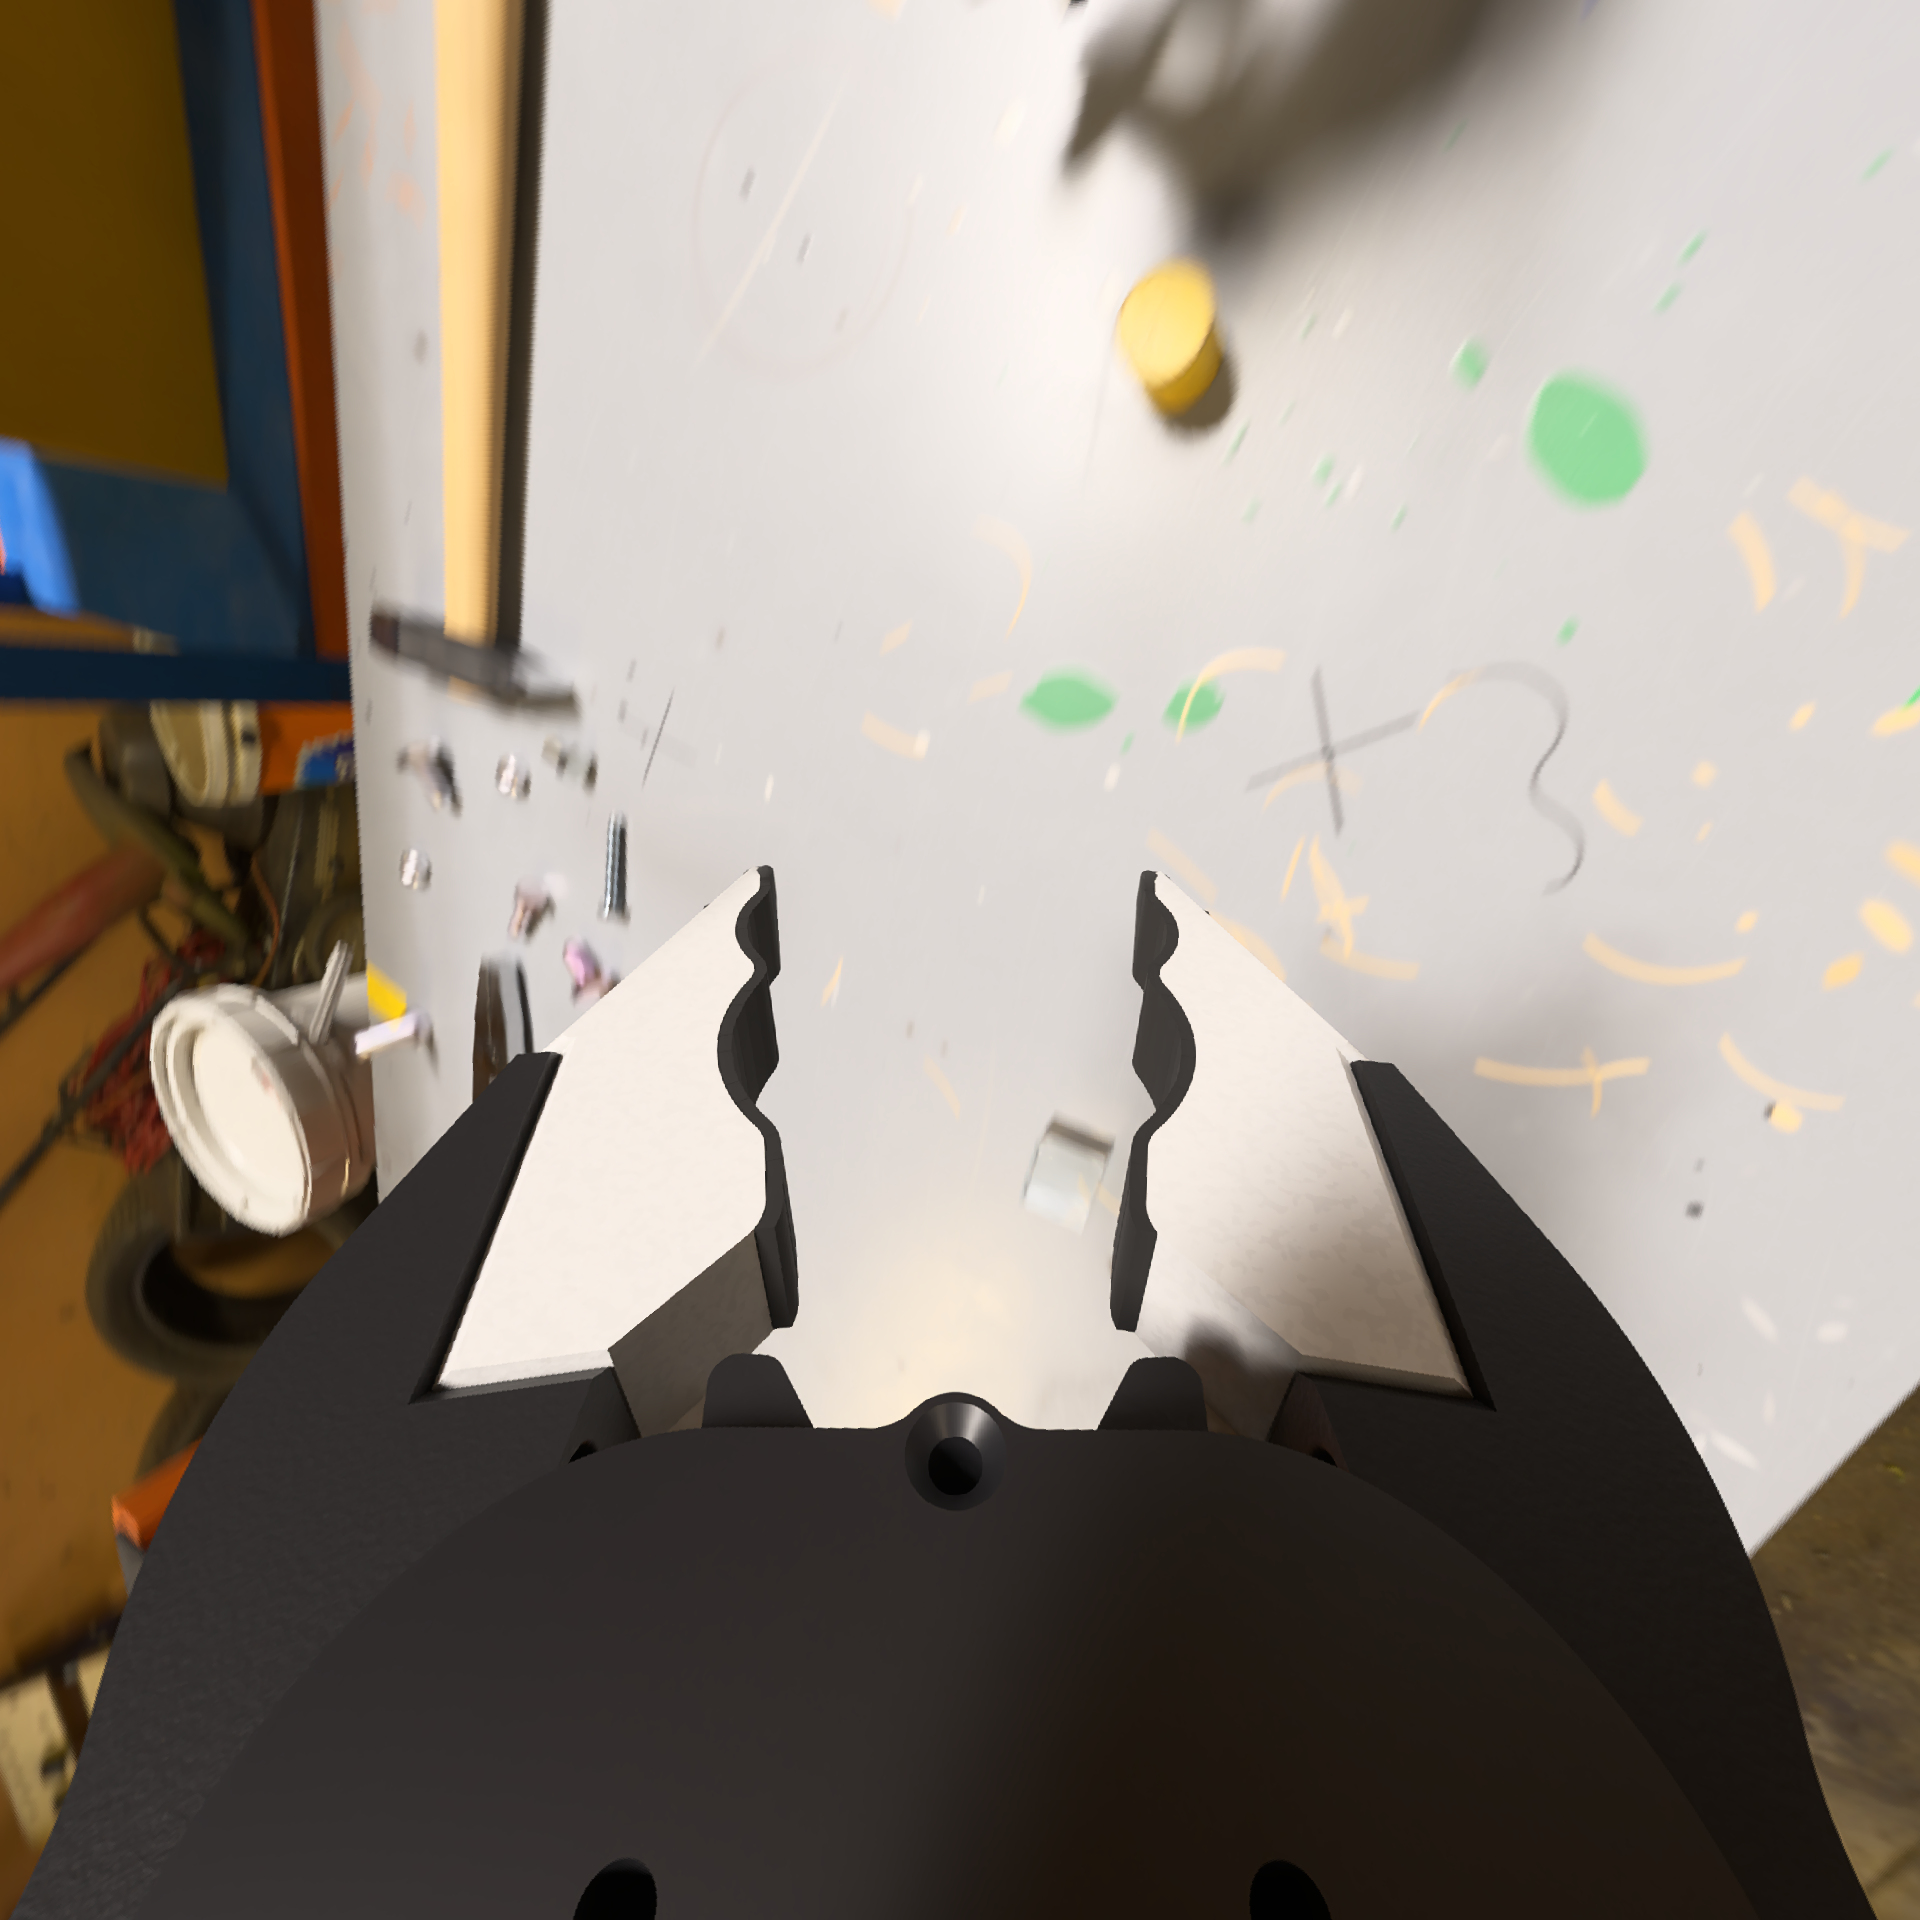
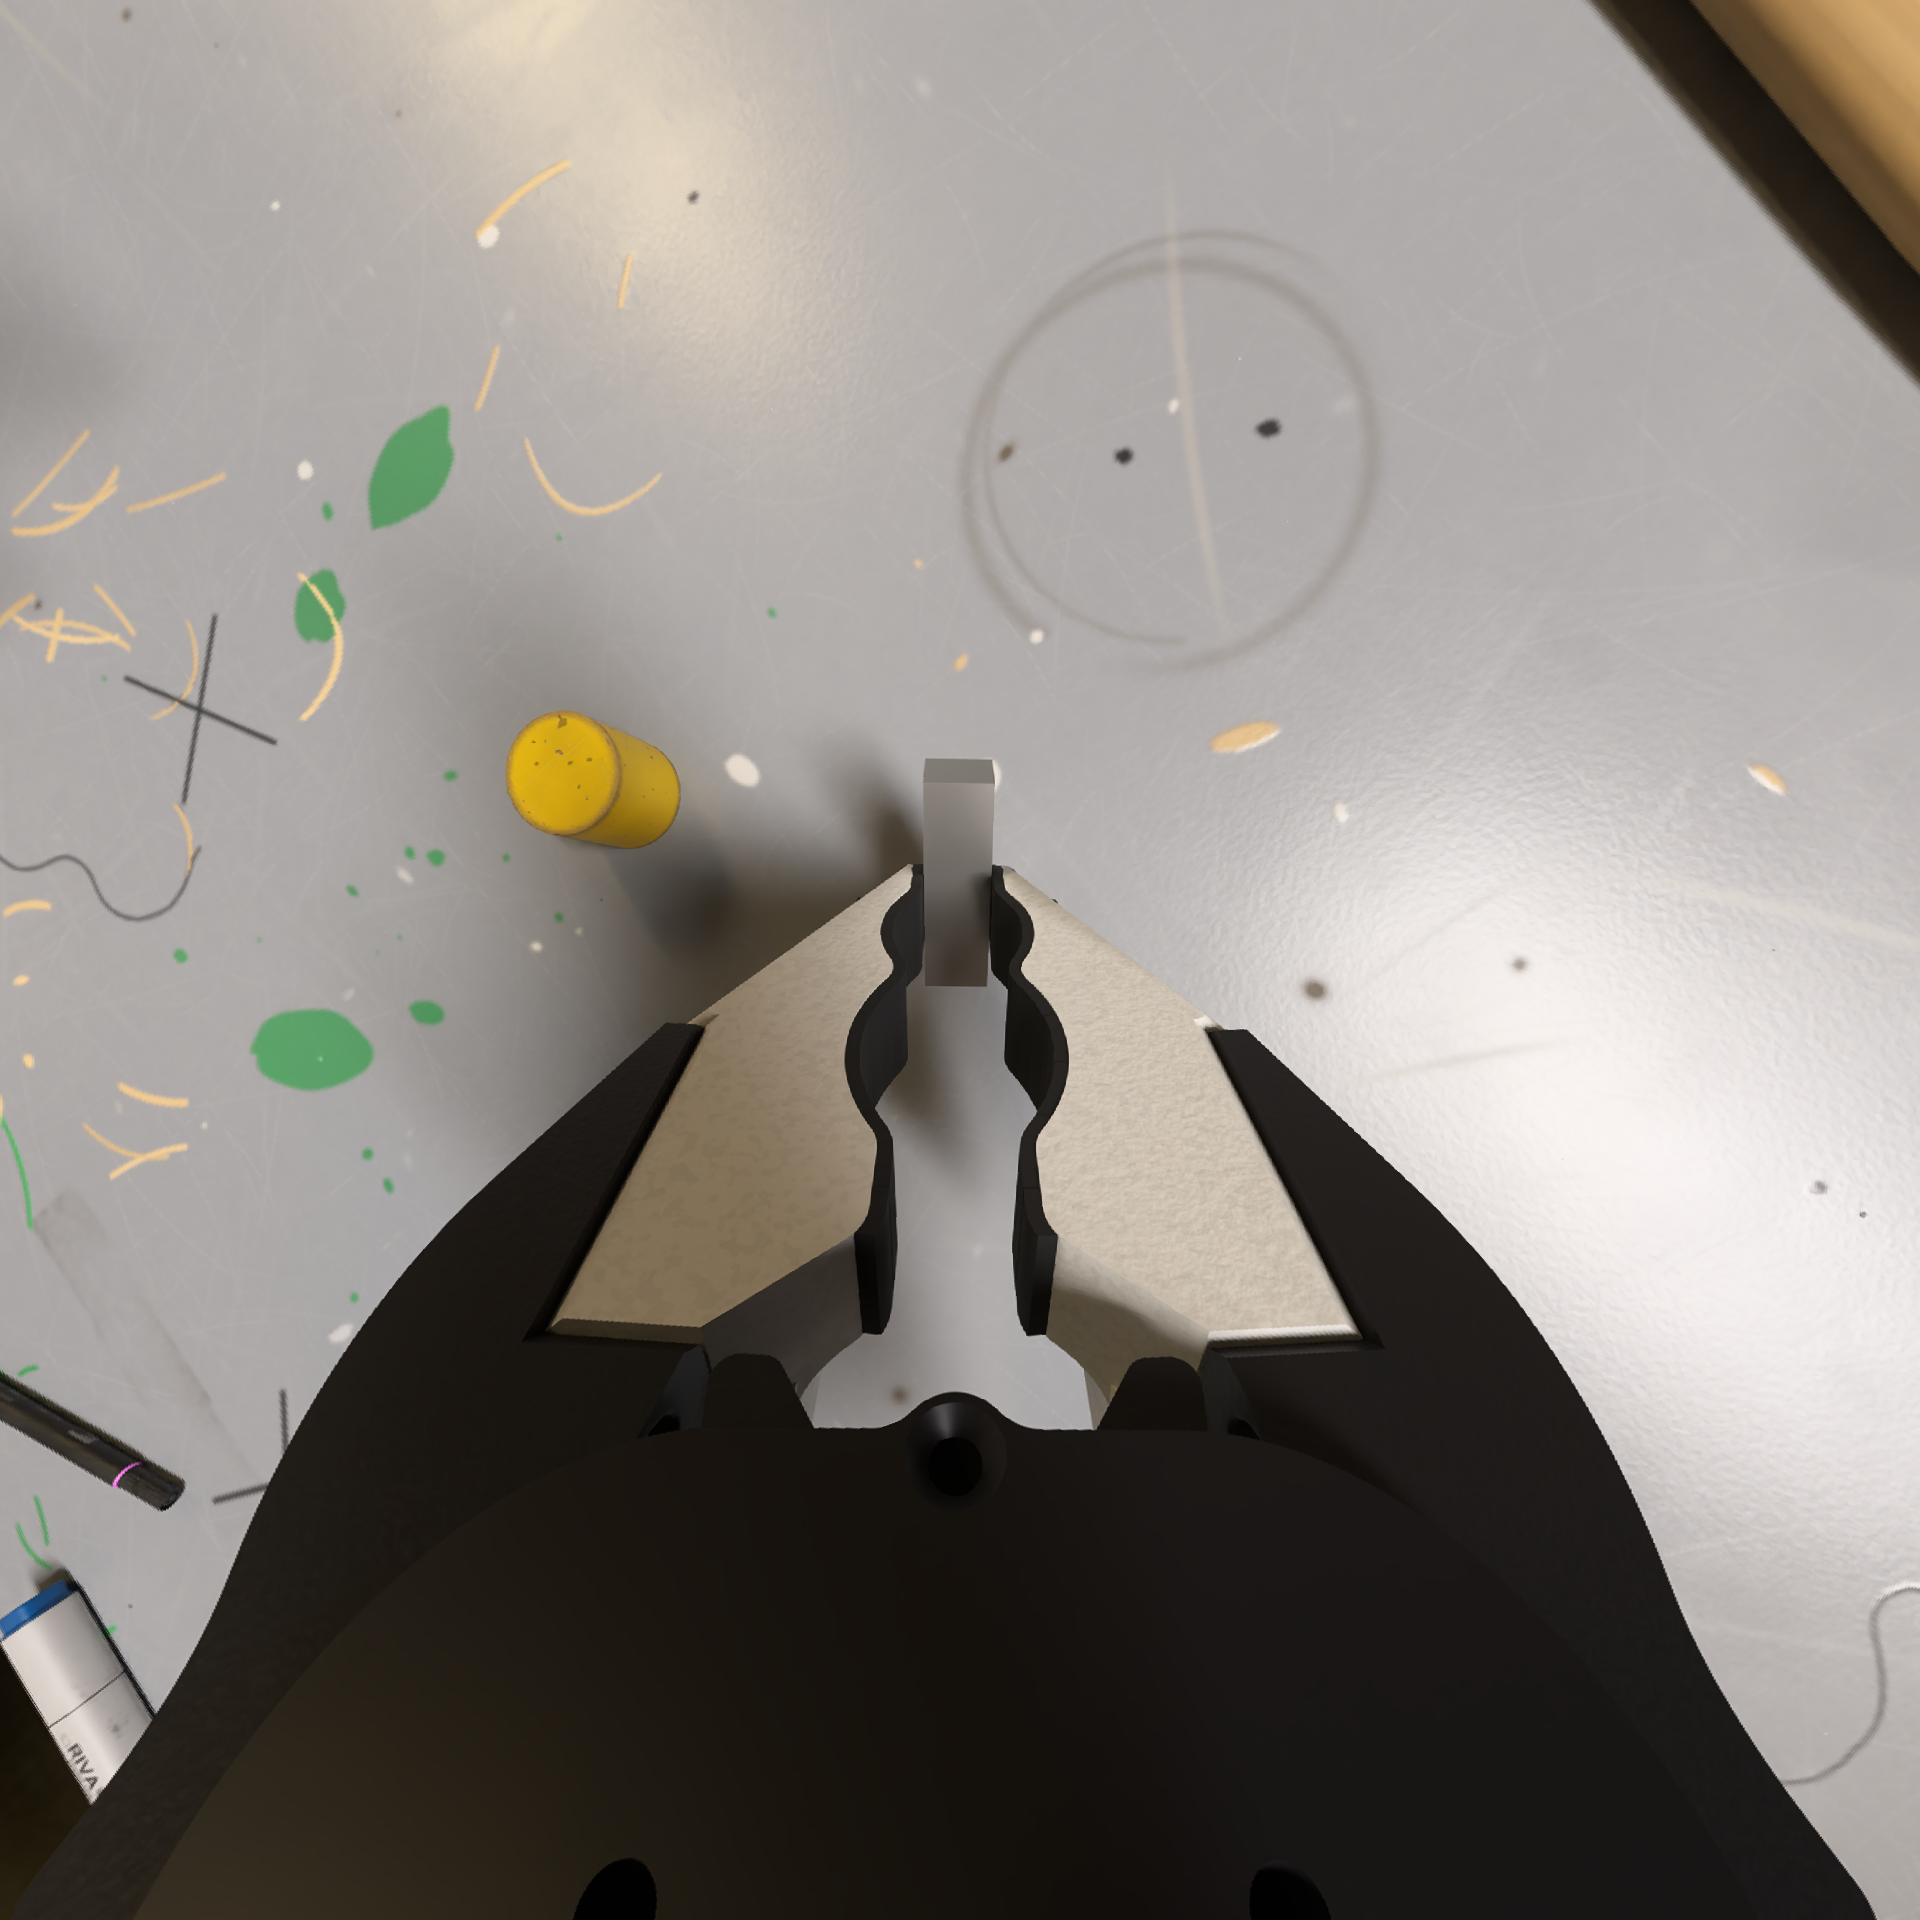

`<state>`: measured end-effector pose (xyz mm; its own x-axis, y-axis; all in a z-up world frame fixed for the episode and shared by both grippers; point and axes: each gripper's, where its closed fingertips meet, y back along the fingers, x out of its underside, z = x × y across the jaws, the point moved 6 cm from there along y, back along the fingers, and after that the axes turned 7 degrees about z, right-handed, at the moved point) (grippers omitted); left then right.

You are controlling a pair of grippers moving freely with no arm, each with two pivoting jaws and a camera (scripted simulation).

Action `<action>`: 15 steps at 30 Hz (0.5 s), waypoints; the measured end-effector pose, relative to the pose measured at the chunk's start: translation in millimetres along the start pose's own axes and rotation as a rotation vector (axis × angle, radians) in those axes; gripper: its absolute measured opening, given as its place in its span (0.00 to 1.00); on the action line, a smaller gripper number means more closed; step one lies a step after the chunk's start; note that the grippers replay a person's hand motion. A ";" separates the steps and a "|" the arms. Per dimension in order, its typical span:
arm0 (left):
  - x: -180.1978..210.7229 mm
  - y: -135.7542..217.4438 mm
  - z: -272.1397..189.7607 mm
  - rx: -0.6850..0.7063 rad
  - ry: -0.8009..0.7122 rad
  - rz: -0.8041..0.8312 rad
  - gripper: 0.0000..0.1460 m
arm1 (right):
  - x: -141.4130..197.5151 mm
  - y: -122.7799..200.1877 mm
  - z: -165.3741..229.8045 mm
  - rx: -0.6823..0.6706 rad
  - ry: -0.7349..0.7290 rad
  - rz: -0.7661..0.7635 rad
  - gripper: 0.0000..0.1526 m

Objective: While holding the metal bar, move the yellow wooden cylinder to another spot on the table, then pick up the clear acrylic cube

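Note:
My right gripper (image 2: 957,883) is shut on a grey metal bar (image 2: 957,868) that sticks out past its fingertips above the table. The yellow wooden cylinder (image 2: 590,779) stands on the table to the left of that gripper, apart from it. It also shows in the left wrist view (image 1: 1169,332), far ahead and blurred. My left gripper (image 1: 956,883) is open and empty above the table. The clear acrylic cube (image 1: 1065,1164) lies on the table beneath it, close to the right finger (image 1: 1236,1049). The right gripper shows as a blurred pale shape (image 1: 1195,83) at the top.
The white table (image 1: 831,468) is spotted with green and tan paint marks. A long wooden rod (image 1: 473,312) lies along its left side. Screws and small metal parts (image 1: 520,831) lie near the left edge. A black pen (image 2: 83,1449) and a white tube (image 2: 73,1683) lie at lower left.

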<state>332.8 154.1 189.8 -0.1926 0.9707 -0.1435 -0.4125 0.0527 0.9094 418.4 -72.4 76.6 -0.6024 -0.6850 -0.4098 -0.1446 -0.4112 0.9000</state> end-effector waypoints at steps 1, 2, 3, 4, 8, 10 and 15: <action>18.9 6.5 3.7 -0.017 0.031 0.017 0.48 | -0.1 0.0 -0.1 0.000 -0.001 0.000 0.07; 36.5 12.0 6.1 -0.024 0.065 0.030 0.48 | -0.2 -0.2 -0.1 -0.001 -0.002 0.001 0.07; 53.0 16.6 7.6 -0.025 0.094 0.040 0.50 | -0.4 -0.3 0.0 -0.001 -0.003 0.002 0.07; 68.9 19.8 8.2 -0.029 0.117 0.048 0.51 | -0.6 -0.4 0.0 -0.001 -0.004 0.002 0.07; 118.2 14.9 4.5 -0.020 0.182 0.102 0.55 | -0.4 -0.4 0.0 0.002 -0.006 0.002 0.07; 134.8 3.9 1.9 0.004 0.202 0.117 0.53 | 0.0 -0.3 -0.3 0.002 -0.008 0.000 0.07; 149.2 -32.4 -6.1 0.137 0.201 0.118 0.47 | -0.3 -0.5 -0.2 0.002 -0.007 -0.002 0.07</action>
<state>312.0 295.8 136.5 -0.4103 0.9069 -0.0956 -0.2555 -0.0136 0.9667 418.8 -72.1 76.2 -0.6074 -0.6803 -0.4102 -0.1468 -0.4114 0.8996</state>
